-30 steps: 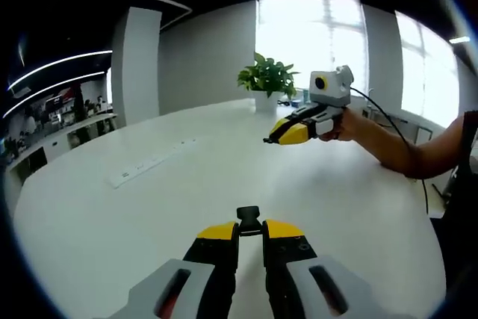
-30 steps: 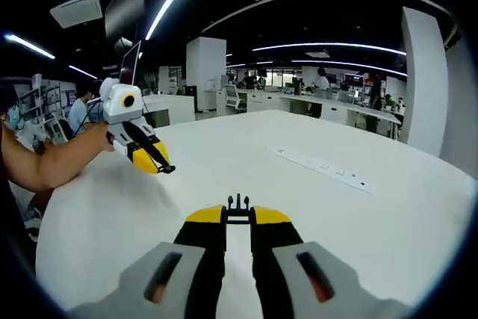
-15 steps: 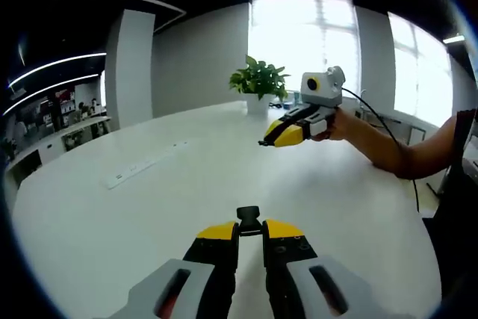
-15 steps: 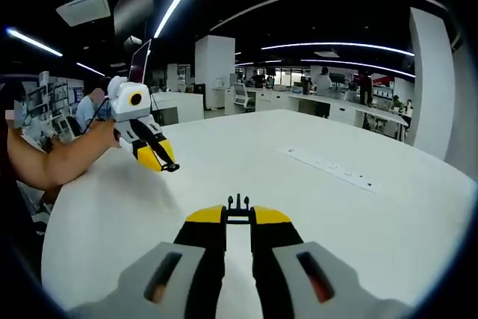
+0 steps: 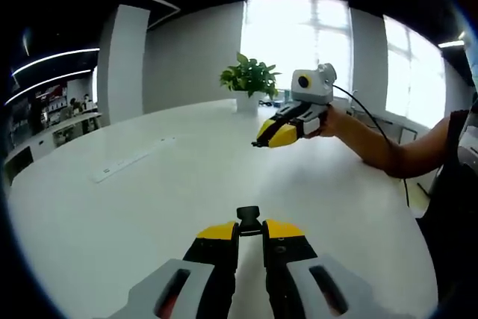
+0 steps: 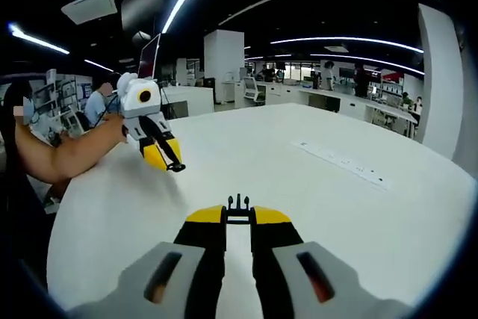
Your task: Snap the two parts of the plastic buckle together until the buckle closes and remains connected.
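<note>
Both halves of the buckle lifted off the white table, each pinched at a gripper tip, well apart and not yet mated.

In the left gripper view: left gripper pressed together on the socket half, a small black block poking out at 12 o'clock from the yellow tips. Right gripper up at about 1 o'clock, held by a hand, tips aimed toward 8 o'clock; something dark at its nose, too small to make out there.

In the right gripper view: right gripper clamped on the pronged half, prongs pointing to 12 o'clock. Left gripper at roughly 10 o'clock, nose angled toward 5 o'clock, black piece just showing at its tip.

For a clean join, probably best to:
- bring the two noses head-on, on one line, prongs facing the socket mouth;
- match the roll so the flat faces agree before contact;
- close the gap slowly, then push straight along that line until the latch catches;
- keep both pinches firm, since a sideways shove could twist a piece out;
- stay low over the table, away from the power strip and plant.
</note>
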